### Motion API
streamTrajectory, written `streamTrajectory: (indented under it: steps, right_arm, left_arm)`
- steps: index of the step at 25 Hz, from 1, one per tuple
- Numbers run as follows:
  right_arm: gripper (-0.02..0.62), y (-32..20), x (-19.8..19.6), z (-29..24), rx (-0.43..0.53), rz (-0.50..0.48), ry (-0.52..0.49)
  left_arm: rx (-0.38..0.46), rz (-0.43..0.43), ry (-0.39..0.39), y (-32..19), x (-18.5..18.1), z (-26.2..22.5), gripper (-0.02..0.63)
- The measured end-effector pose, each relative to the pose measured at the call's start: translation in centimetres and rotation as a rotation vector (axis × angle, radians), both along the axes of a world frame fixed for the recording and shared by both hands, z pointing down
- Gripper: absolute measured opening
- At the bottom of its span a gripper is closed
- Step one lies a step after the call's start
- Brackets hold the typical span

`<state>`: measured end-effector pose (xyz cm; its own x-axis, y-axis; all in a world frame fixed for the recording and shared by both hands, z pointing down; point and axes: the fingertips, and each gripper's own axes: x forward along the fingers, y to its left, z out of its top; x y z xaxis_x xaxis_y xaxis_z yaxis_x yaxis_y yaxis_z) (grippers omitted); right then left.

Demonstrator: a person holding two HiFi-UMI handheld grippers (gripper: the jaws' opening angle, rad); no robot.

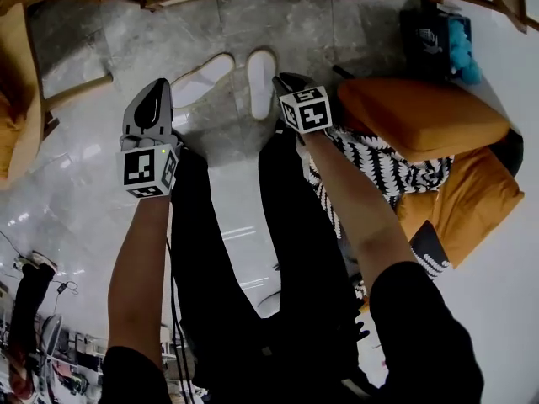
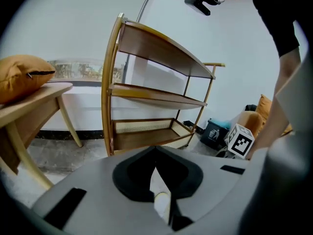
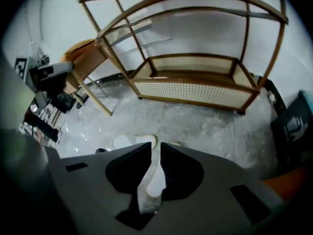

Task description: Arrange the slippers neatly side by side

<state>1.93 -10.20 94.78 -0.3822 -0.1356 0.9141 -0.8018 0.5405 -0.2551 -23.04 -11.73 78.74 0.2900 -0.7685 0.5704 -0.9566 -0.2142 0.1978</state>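
Observation:
Two white slippers lie on the marble floor in front of the shelf. The left slipper (image 1: 202, 77) lies slanted, and the right slipper (image 1: 261, 82) points straight away; their far ends nearly meet. My left gripper (image 1: 158, 85) hangs above the floor just left of them, shut and empty, with a slipper (image 2: 161, 199) showing below its jaws (image 2: 155, 151). My right gripper (image 1: 283, 82) hovers beside the right slipper. A narrow gap between its jaws (image 3: 155, 145) holds nothing, and one slipper (image 3: 155, 182) shows through it, with the other slipper (image 3: 128, 141) to the left.
A curved wooden shelf (image 3: 195, 84) stands behind the slippers. Orange cushions (image 1: 421, 116) and a black-and-white patterned cloth (image 1: 379, 162) lie to the right, with a black bin (image 1: 429, 36) beyond. A wooden table (image 2: 34, 102) bearing a cushion stands left. The person's black-trousered legs (image 1: 219, 251) are below.

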Motion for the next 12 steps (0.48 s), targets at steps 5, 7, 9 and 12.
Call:
streamTrajectory:
  steps: [5, 7, 9, 12]
  right_arm:
    - [0.054, -1.1, -3.9, -7.8, 0.138, -0.21, -0.017]
    - [0.044, -1.1, -5.0, -9.6, 0.166, -0.215, -0.025]
    - [0.041, -1.0, -5.3, -10.1, 0.166, -0.201, -0.01]
    - [0.04, -0.9, -6.1, -9.8, 0.158, -0.188, -0.007]
  left_arm:
    - [-0.013, -0.04, 0.012, 0.7, -1.1, -4.5, 0.015]
    - [-0.027, -0.059, 0.011, 1.5, -1.6, -5.4, 0.015]
    - [-0.04, -0.066, 0.0, 2.0, -2.0, -5.5, 0.015]
    - [-0.062, -0.071, 0.015, 2.1, -2.5, -4.6, 0.015]
